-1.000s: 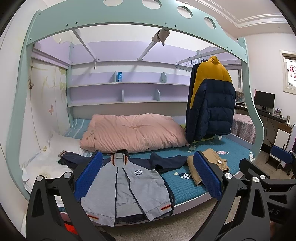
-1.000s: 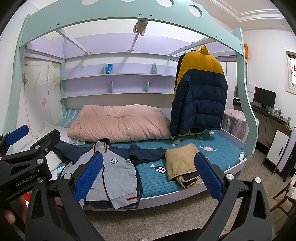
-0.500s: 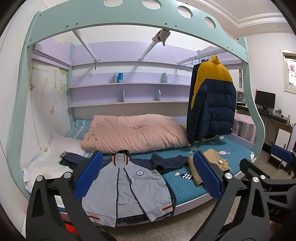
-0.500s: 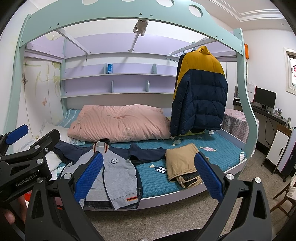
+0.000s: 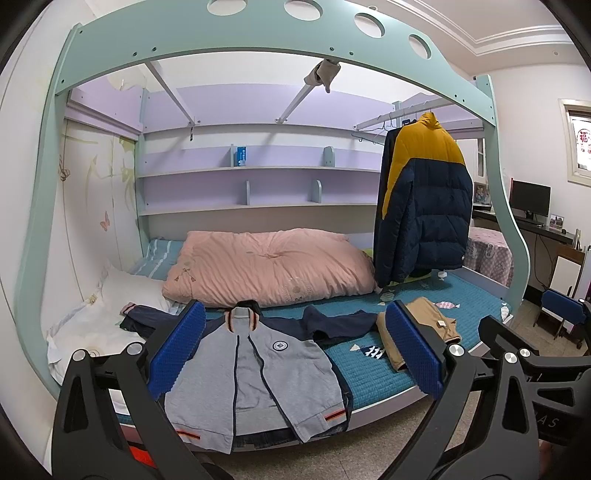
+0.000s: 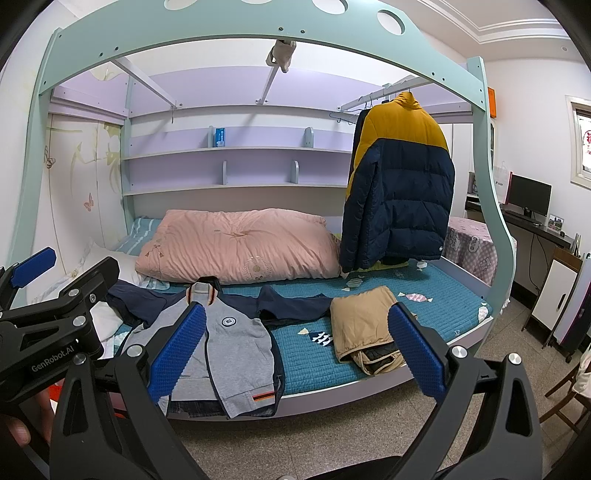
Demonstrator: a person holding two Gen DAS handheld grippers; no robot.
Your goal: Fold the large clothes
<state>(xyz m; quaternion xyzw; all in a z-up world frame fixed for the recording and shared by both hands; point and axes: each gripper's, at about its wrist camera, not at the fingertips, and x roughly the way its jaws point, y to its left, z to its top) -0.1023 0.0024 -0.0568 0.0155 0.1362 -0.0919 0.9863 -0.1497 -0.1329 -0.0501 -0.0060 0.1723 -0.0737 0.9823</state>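
Observation:
A grey jacket with navy sleeves (image 5: 258, 373) lies spread flat, front up, at the near edge of the teal bed (image 5: 373, 376); it also shows in the right wrist view (image 6: 236, 347). Its hem hangs over the bed edge. My left gripper (image 5: 295, 350) is open and empty, held in the air well short of the jacket. My right gripper (image 6: 295, 350) is open and empty, also back from the bed. The left gripper's body (image 6: 55, 332) shows at the left of the right wrist view.
A folded tan garment (image 6: 365, 328) lies on the bed to the right of the jacket. A pink duvet (image 5: 269, 266) lies behind. A navy and yellow puffer coat (image 5: 424, 203) hangs at the right. The mint bunk frame (image 5: 258, 33) arches overhead. A desk with monitor (image 6: 528, 199) stands far right.
The left wrist view has shifted very slightly, the scene drifting a little right. The right gripper has not visibly moved. Both stay open.

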